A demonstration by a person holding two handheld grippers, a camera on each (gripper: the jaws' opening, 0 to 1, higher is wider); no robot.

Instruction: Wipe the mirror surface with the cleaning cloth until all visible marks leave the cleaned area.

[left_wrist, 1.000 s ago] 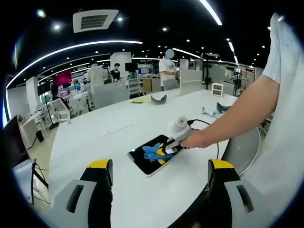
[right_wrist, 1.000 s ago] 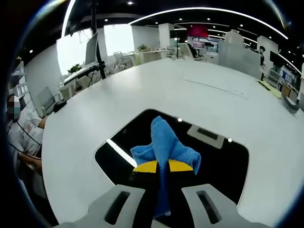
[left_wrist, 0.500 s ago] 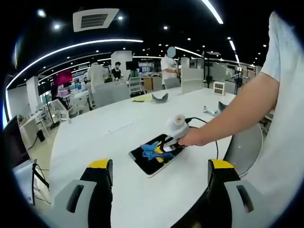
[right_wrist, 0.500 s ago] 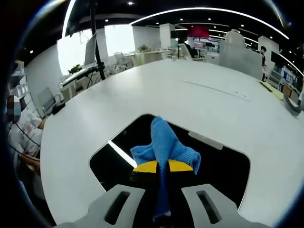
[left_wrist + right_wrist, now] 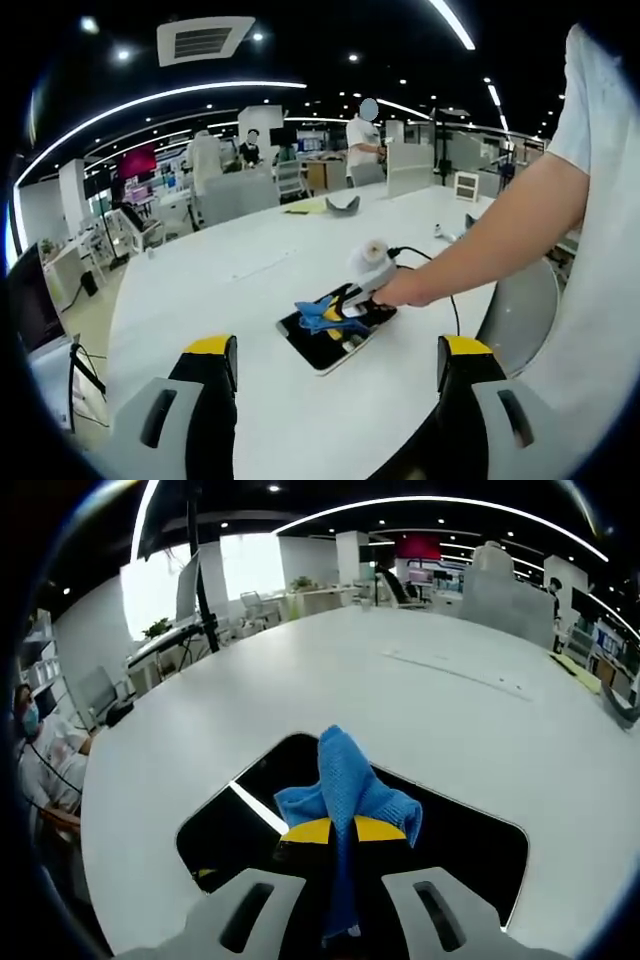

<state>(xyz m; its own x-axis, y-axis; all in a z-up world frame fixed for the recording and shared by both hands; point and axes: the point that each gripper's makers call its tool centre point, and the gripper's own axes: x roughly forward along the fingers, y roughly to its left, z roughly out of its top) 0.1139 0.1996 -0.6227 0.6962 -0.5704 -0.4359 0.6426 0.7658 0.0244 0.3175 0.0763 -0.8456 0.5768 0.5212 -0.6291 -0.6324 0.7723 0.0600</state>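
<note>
Here r. gripper (image 5: 343, 830) pins cloth (image 5: 346, 780) upright on flat mirror (image 5: 470, 845).

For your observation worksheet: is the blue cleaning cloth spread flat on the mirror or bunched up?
Bunched up. The cleaning cloth is pinched between the right gripper jaws, rising in a crumpled peak over the mirror.

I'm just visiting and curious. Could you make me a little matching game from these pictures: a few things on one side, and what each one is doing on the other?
Things:
1. cloth
2. mirror
3. left gripper
4. right gripper

States:
a. lies flat on the white table
b. open, holds nothing
c. blue, pinched between jaws
d. shut, over the dark glass

Pairs: 1-c, 2-a, 3-b, 4-d
</note>
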